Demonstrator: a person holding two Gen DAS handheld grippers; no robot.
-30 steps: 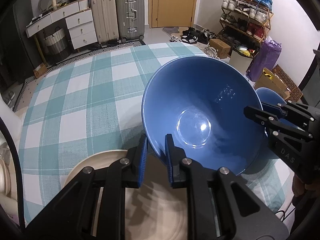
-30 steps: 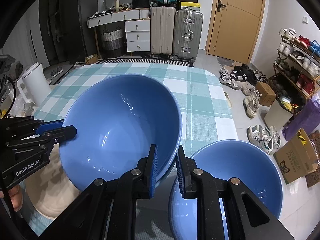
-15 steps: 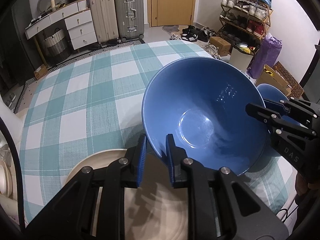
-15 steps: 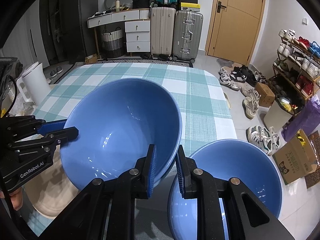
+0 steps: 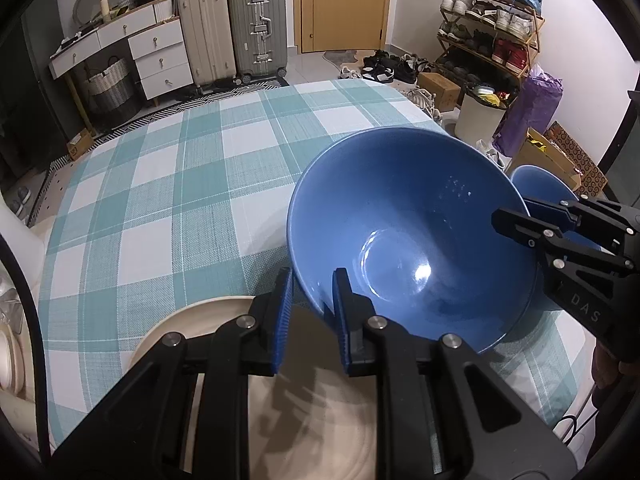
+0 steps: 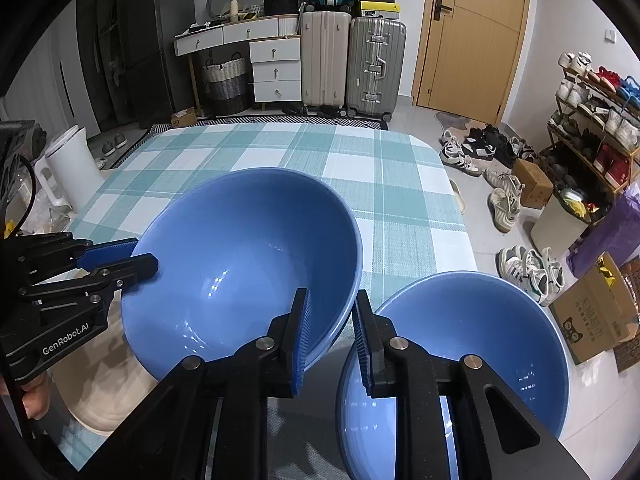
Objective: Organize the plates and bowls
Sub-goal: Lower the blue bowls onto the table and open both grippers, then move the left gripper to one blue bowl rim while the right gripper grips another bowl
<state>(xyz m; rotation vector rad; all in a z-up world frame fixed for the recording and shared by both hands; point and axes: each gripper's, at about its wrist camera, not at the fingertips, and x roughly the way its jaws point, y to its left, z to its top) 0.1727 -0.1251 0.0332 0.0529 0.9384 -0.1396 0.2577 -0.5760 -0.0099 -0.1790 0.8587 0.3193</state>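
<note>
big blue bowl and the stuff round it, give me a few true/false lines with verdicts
1. Both grippers' fingers pinch the big blue bowl by its rim. True.
2. The second blue bowl is stacked inside it. False: it sits beside it on the checked tablecloth.
3. The big bowl holds food. False: it is empty.
4. A cream plate lies under the left gripper. True.
5. The right gripper grips the second bowl. False: it grips the big one.

The cream plate lies half under the left tongs; the second blue bowl is cut by the near edge
</note>
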